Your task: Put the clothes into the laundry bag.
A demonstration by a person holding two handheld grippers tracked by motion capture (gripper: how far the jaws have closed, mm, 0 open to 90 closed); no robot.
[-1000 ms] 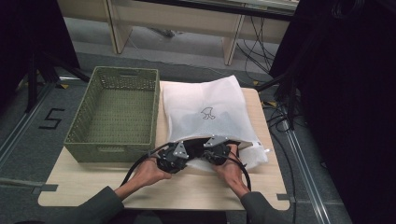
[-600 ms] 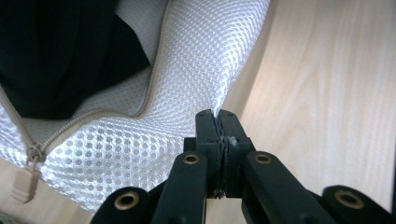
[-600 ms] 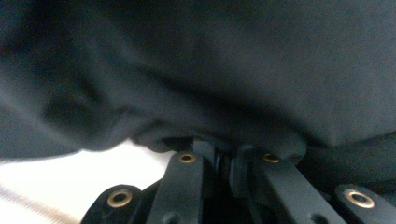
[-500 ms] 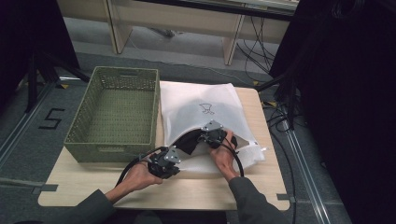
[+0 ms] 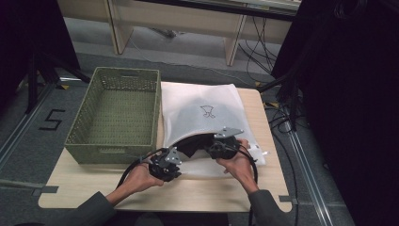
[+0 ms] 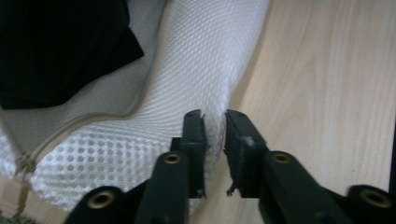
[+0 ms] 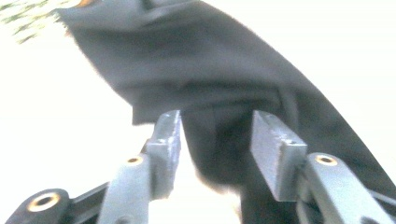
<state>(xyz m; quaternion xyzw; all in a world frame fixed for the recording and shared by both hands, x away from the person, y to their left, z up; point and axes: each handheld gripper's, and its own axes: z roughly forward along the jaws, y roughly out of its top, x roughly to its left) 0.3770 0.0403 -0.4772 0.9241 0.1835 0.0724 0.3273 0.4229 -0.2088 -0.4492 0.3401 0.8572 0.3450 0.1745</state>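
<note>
Bag: white mesh bag (image 5: pixel 202 117) lay at 3 o'clock of green basket (image 5: pixel 113 115) | Left gripper (image 6: pixel 215 122): jaws just loosening, mesh edge between | Right gripper (image 7: pixel 212 135): jaws just opening, wide around black cloth (image 7: pixel 224 84) | Left: cloth half inside bag mouth.

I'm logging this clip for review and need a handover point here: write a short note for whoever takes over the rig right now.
Left gripper: jaws a little apart, just opening, a fold of the white mesh laundry bag between them at the bag's near edge; the pads do not look to be pressing.
Right gripper: open, jaws just opening, at the black garment in the bag's mouth; black cloth lies between the jaws, not gripped.
Things: bag lies on the wooden table beside the green woven basket, which looks empty.
Done: bag unzipped, mouth held open, garment partly showing.
Left: whether the garment goes in or out is unclear; then finish and zip.
</note>
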